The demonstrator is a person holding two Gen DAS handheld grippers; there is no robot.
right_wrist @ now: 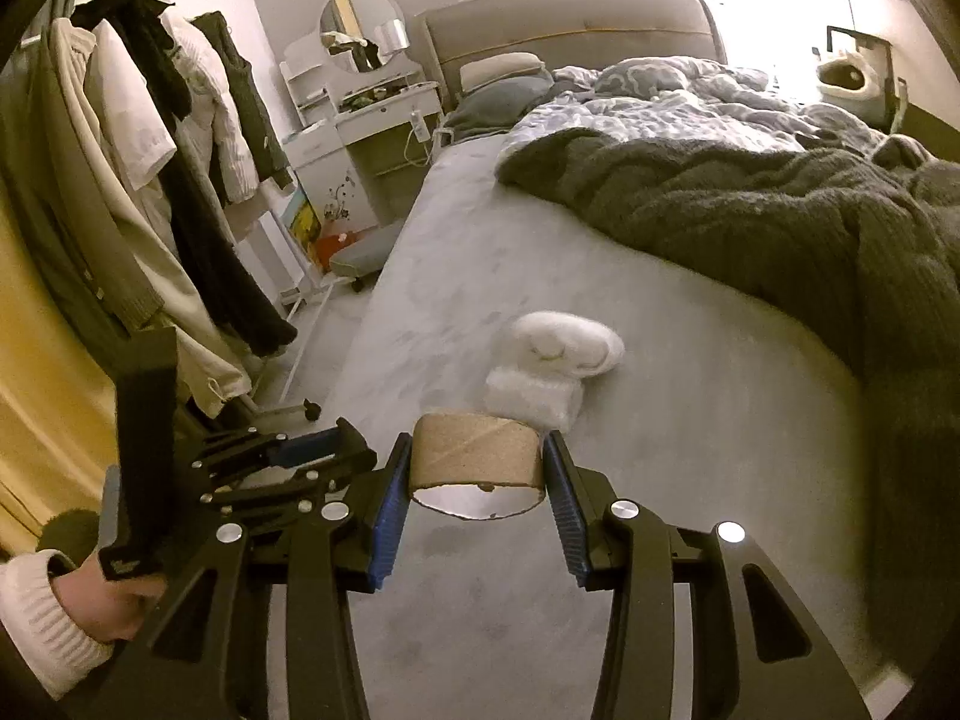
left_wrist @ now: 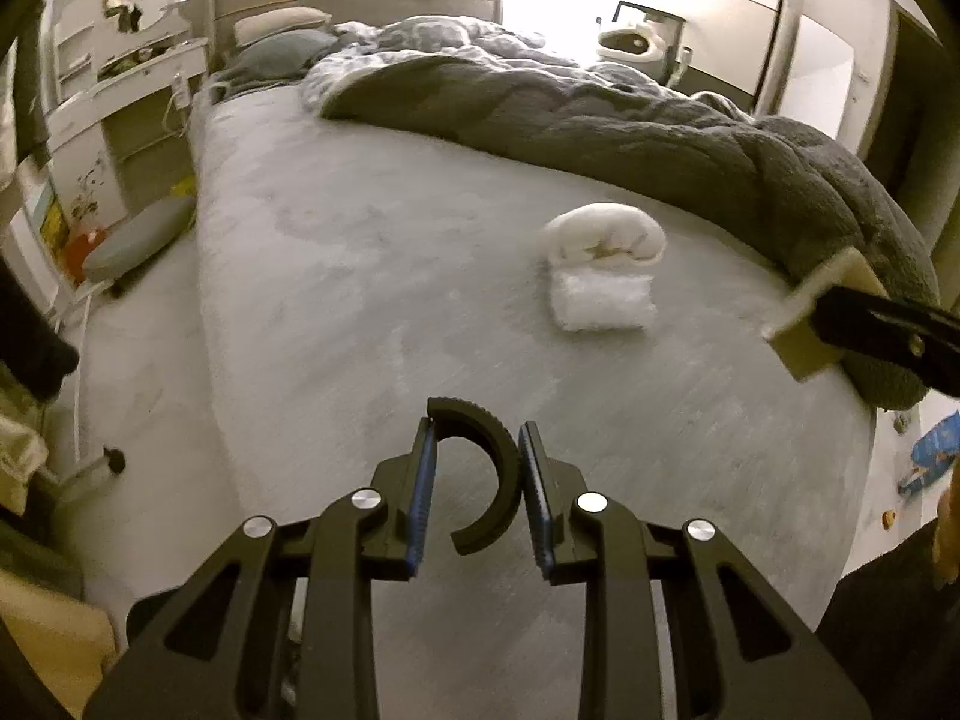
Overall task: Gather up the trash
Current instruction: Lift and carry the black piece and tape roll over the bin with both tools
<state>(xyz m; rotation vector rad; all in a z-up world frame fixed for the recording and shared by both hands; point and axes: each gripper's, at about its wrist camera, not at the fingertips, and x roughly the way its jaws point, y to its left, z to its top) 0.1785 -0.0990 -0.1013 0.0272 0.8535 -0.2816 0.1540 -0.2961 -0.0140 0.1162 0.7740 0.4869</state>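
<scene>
My left gripper (left_wrist: 475,438) is shut on a black C-shaped plastic clip (left_wrist: 495,468), held above the grey bed sheet (left_wrist: 336,276). My right gripper (right_wrist: 477,456) is shut on a brown cardboard tube (right_wrist: 477,450), held above the sheet (right_wrist: 690,420); the tube also shows at the right edge of the left wrist view (left_wrist: 822,312). A crumpled white tissue wad (left_wrist: 603,237) and a folded white tissue (left_wrist: 600,300) lie on the sheet beyond both grippers; they also show in the right wrist view, the wad (right_wrist: 567,345) behind the folded tissue (right_wrist: 531,399). The left gripper (right_wrist: 288,450) shows at the left of the right wrist view.
A dark grey blanket (left_wrist: 660,132) and patterned duvet (right_wrist: 678,96) cover the bed's right and far part. A clothes rack (right_wrist: 150,180), a white dresser with round mirror (right_wrist: 360,96) and a low stool (left_wrist: 138,240) stand left of the bed. A blue wrapper (left_wrist: 933,456) lies on the floor at right.
</scene>
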